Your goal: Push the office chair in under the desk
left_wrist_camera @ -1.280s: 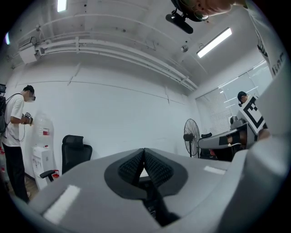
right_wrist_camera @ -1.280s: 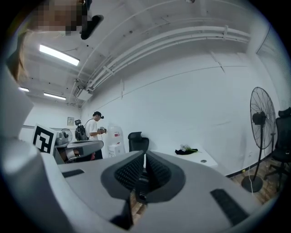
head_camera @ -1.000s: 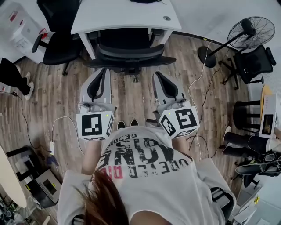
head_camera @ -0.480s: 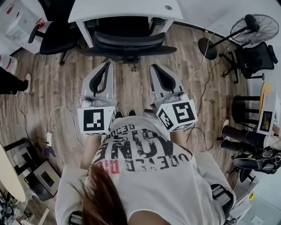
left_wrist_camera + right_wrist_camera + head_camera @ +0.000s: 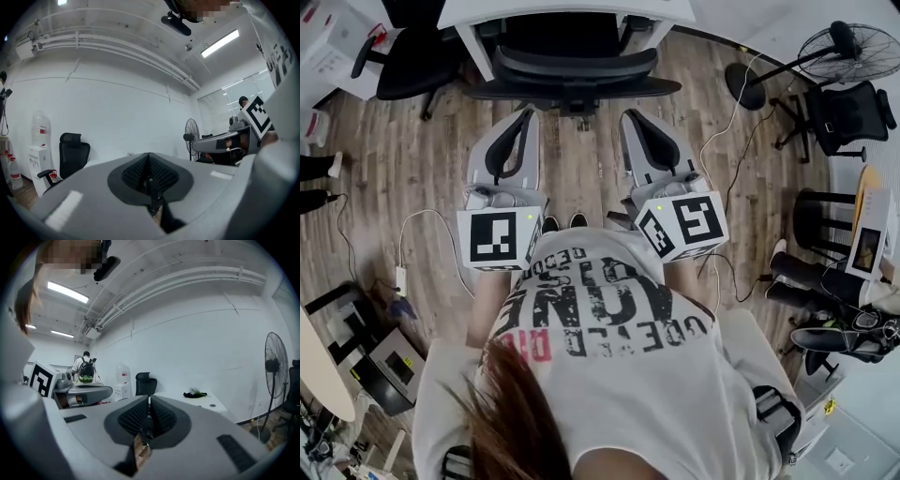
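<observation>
- Head view: office chair [image 5: 572, 73] stands at the top, its seat under the white surface [image 5: 487, 11] and its backrest toward the person. Left gripper [image 5: 525, 114] and right gripper [image 5: 630, 116] point at it side by side, tips near the backrest; whether they touch it I cannot tell.
- Left gripper view: jaws closed together with nothing between them; a second black chair [image 5: 72, 152] stands by the wall.
- Right gripper view: jaws closed and empty; a fan [image 5: 275, 366] stands at the right.
</observation>
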The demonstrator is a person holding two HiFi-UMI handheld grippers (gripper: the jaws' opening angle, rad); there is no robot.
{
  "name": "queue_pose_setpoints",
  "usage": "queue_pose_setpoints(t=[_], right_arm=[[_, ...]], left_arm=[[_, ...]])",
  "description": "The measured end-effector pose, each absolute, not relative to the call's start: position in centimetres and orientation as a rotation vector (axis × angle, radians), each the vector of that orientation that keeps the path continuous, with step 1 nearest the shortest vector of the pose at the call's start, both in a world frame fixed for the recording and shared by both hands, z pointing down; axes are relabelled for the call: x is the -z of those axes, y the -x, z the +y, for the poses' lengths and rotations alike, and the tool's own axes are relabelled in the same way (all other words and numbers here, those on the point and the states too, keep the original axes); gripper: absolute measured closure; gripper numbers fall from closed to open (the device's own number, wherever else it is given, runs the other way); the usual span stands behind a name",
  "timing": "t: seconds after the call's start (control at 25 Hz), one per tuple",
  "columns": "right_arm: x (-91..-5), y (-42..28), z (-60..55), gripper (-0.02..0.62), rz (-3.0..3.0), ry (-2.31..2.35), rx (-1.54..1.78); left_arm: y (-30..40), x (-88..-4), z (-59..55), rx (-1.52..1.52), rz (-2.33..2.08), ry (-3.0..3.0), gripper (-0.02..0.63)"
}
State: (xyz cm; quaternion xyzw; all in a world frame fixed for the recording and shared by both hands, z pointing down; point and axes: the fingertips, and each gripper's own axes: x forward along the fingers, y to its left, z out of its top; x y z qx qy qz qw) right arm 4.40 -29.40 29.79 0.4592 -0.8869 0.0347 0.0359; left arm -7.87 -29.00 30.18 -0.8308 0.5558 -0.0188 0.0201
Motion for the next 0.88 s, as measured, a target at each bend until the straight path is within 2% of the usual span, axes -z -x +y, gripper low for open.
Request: queue_pose_setpoints(t=[0.88], right_arm=[[-30.0, -4.3, -30.9, 0.572, -2.676, -1.423, -0.072]], left_arm=[[8.4, -30.4, -30.3, 0.065, 1.703, 2.589, 0.594]])
